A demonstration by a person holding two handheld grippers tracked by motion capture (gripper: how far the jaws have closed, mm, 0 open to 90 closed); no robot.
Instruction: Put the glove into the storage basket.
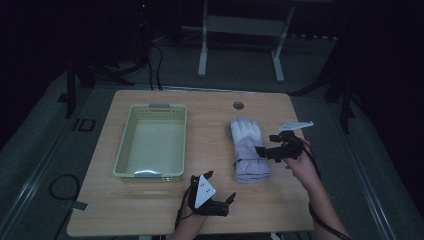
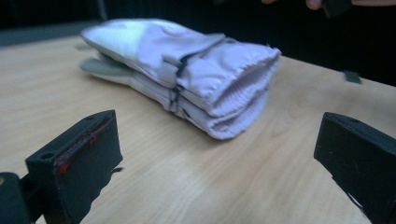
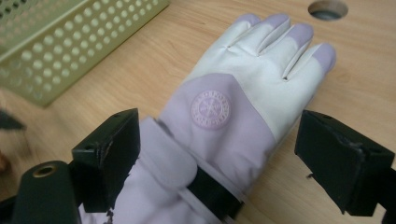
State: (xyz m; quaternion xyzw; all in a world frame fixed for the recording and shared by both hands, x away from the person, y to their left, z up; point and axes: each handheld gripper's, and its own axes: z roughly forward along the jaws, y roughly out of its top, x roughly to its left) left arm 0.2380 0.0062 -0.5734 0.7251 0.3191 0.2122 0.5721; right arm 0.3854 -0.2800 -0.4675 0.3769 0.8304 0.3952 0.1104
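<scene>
Gloves: two lilac gloves are stacked on the desk, right of the basket.
Right tool: released, jaws spread over the upper glove, nothing pinched.
Left tool: released, held near the cuffs.
Risk: if only the top glove is grasped, the stack may slide apart.

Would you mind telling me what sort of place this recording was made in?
Probably a lab or recording workspace, not a home. A light wooden table with a cable hole stands on grey carpet in a dim room, loose black cables run across the floor, and a white metal stand frame sits behind.
</scene>
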